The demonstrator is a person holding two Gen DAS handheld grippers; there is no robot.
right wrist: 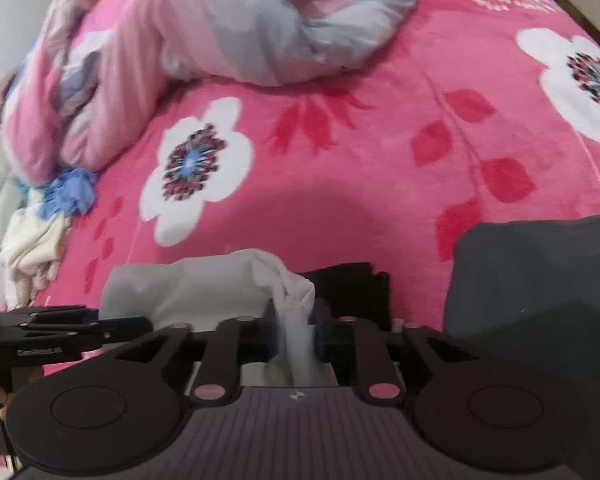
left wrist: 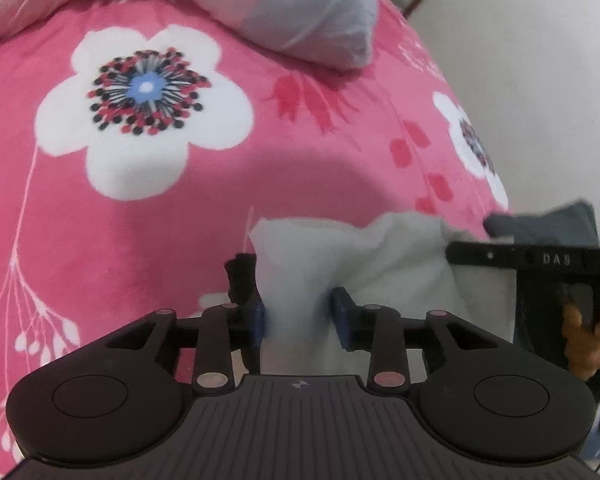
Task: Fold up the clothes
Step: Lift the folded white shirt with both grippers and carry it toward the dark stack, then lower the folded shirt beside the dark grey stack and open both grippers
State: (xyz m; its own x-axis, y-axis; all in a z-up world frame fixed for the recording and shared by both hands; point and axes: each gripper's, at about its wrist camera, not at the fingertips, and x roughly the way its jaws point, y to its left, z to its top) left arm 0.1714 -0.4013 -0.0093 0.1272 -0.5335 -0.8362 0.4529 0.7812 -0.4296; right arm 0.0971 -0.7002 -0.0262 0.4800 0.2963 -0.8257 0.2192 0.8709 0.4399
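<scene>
White garment (left wrist: pixel 320 256) lies bunched at the near edge of the pink floral bed (left wrist: pixel 220 168), long axis running along that edge. Left gripper (left wrist: pixel 300 316) and right gripper (right wrist: pixel 294 340) stand partly spread, cloth between the jaws. Judged mid-fold; flattening remains. A dark garment (right wrist: pixel 540 280) sits alongside.

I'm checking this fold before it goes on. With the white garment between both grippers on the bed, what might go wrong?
The left gripper looks loose on the white garment, so the fold may sag open. The right gripper has only a thin bunch, which may slip. The dark garment alongside could get snagged.
</scene>
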